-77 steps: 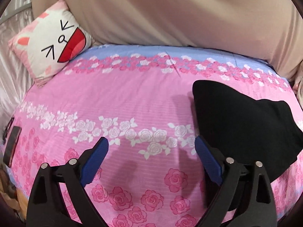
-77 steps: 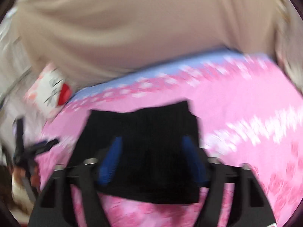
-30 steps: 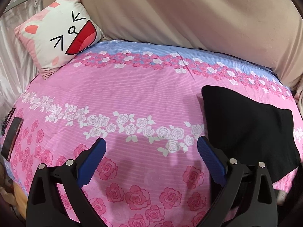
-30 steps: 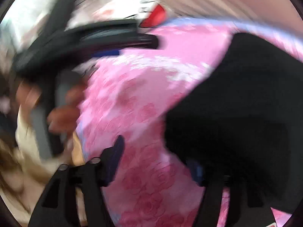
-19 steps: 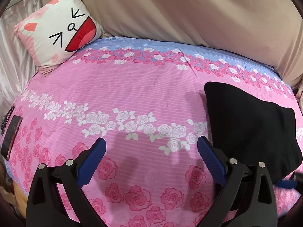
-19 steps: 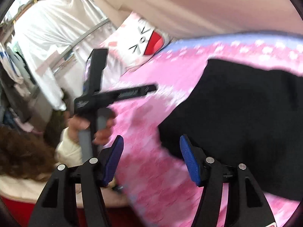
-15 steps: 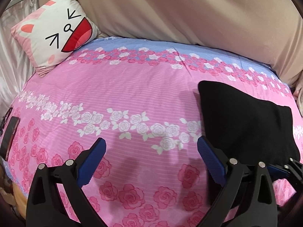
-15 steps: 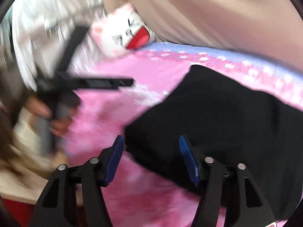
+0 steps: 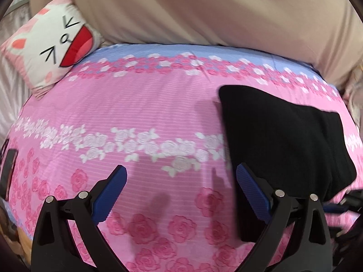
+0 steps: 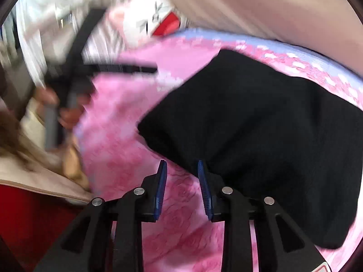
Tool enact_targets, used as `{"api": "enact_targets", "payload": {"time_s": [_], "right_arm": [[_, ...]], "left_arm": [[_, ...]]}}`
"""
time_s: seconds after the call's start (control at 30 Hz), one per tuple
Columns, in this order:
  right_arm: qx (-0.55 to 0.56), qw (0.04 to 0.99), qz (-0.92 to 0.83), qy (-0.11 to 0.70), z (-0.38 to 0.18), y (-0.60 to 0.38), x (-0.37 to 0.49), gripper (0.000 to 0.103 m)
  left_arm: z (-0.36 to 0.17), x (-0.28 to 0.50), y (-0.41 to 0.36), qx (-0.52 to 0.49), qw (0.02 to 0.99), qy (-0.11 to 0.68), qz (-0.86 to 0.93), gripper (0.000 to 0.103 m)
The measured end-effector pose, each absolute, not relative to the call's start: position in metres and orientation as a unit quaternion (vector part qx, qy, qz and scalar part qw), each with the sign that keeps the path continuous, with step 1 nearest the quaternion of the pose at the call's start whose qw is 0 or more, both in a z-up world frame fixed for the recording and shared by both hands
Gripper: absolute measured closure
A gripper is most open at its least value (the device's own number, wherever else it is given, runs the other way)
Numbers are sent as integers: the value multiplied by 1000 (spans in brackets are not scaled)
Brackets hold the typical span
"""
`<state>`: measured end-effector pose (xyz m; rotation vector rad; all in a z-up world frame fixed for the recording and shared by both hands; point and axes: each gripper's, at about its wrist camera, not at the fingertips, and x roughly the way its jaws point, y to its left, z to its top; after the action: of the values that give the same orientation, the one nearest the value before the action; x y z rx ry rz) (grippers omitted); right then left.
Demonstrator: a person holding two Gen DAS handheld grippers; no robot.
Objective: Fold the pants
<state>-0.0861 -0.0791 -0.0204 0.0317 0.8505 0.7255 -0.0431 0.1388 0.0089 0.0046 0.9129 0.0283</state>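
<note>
- The folded black fabric pants [image 9: 283,140] lie flat on the bed's pink rose-print sheet [image 9: 127,113], towards its right side.
- The left claw [image 9: 180,189] hovers wide open over bare sheet, beside the pants.
- The right claw [image 10: 182,188] has just been closing; its narrowed jaws are empty, at the pants' near edge.

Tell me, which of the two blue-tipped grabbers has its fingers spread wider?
The left gripper: its blue fingers stand far apart over bare pink bedspread. The right gripper shows only a narrow gap, empty, beside the folded black pants.
</note>
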Motion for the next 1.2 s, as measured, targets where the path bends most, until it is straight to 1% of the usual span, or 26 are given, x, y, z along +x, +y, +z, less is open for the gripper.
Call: {"api": "enact_targets", "payload": {"time_s": [0.03, 0.07, 0.1, 0.17, 0.27, 0.3, 0.33, 0.37, 0.4, 0.43, 0.47, 0.53, 0.57, 0.6, 0.63, 0.67, 0.7, 0.73, 0.77, 0.8, 0.83, 0.87, 0.93, 1.0, 1.07, 1.2], "right_arm": [[46, 859, 328, 390, -12, -98, -87, 61], [67, 876, 297, 375, -5, -117, -87, 46], [82, 890, 263, 363, 0, -134, -86, 37], [128, 907, 196, 349, 3, -172, -82, 37], [221, 888, 147, 375, -16, -218, -61, 37], [233, 883, 142, 381, -22, -223, -55, 37], [238, 880, 143, 386, -29, -225, -48, 37], [236, 879, 146, 388, -34, -223, -40, 44], [221, 882, 145, 390, -37, -217, -33, 72], [203, 884, 145, 395, -36, -211, -33, 89], [172, 889, 149, 399, -30, -201, -28, 91], [172, 895, 161, 378, -13, -200, -32, 91], [175, 899, 166, 364, -1, -206, -36, 91], [177, 901, 167, 359, 4, -213, -38, 90], [174, 902, 158, 361, 0, -218, -36, 89], [160, 902, 135, 379, -14, -227, -31, 84], [149, 894, 114, 408, -32, -234, -25, 82], [168, 887, 117, 415, -40, -240, -24, 82], [207, 883, 123, 403, -39, -248, -27, 81], [210, 889, 116, 389, -29, -249, -32, 80], [196, 904, 100, 366, -15, -247, -40, 77], [175, 923, 86, 332, 6, -240, -48, 75], [165, 925, 128, 316, 32, -220, -47, 75], [159, 914, 176, 327, 39, -194, -37, 75], [139, 894, 237, 354, 34, -151, -23, 75], [114, 832, 346, 420, 1, -68, -2, 75]], "left_arm": [[8, -44, 133, 8, 897, 443, 5, 8], [5, -45, 124, 17, 895, 446, -8, 8], [2, -45, 118, 25, 893, 449, -16, 8], [-7, -45, 101, 44, 887, 459, -33, 8], [-17, -44, 85, 61, 882, 467, -34, 8], [-17, -43, 83, 62, 881, 467, -32, 7], [-18, -43, 82, 62, 881, 468, -30, 7], [-17, -41, 82, 60, 880, 469, -28, 7], [-16, -41, 82, 60, 880, 470, -26, 7], [-15, -40, 83, 59, 880, 471, -24, 7], [-13, -41, 84, 59, 881, 470, -21, 7], [-6, -45, 87, 59, 885, 462, -16, 7], [-3, -47, 87, 62, 887, 457, -15, 5], [-4, -49, 87, 68, 887, 456, -13, 5], [-7, -49, 87, 76, 886, 458, -10, 5], [-15, -47, 86, 85, 880, 467, -7, 5], [-22, -45, 86, 87, 875, 476, -7, 5], [-25, -45, 87, 83, 874, 479, -7, 5], [-24, -46, 88, 84, 874, 479, -2, 5], [-22, -47, 89, 88, 874, 478, 1, 5], [-20, -48, 91, 92, 875, 475, 5, 5], [-16, -49, 93, 96, 877, 471, 12, 5], [-9, -48, 101, 94, 883, 460, 29, 5], [2, -43, 116, 73, 890, 447, 52, 5], [8, -38, 130, 46, 892, 444, 74, 5], [11, -38, 155, 10, 890, 446, 98, 5]]}}
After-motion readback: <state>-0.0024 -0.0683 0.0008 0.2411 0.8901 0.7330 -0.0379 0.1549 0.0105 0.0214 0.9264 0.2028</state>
